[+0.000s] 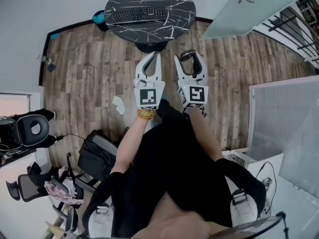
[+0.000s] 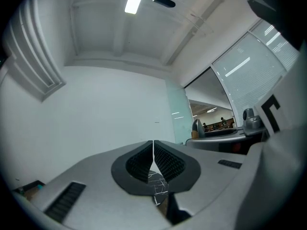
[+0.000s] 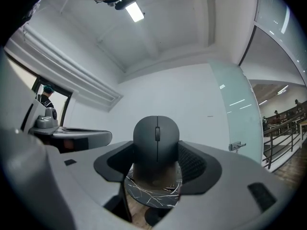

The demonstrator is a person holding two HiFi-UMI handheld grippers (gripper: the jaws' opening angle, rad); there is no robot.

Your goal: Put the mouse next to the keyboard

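A black keyboard (image 1: 138, 15) lies on the far left part of a round black marble table (image 1: 174, 4) ahead of me. Both grippers hang over the wooden floor, short of the table's near edge, and point at it. My right gripper (image 1: 188, 58) is shut on a dark grey mouse (image 1: 188, 55). In the right gripper view the mouse (image 3: 156, 140) stands upright between the pads, above the table (image 3: 153, 195). My left gripper (image 1: 156, 56) is shut with nothing in it. In the left gripper view its pads (image 2: 165, 162) meet, and a sliver of the table (image 2: 158, 186) shows below.
A teal bin (image 1: 98, 18) stands at the table's left. A scrap of white paper (image 1: 118, 105) lies on the floor. Office chairs (image 1: 32, 128) and a black bag (image 1: 97, 156) crowd the lower left. A frosted glass panel (image 1: 281, 118) stands at the right, with a railing (image 1: 294, 24) beyond.
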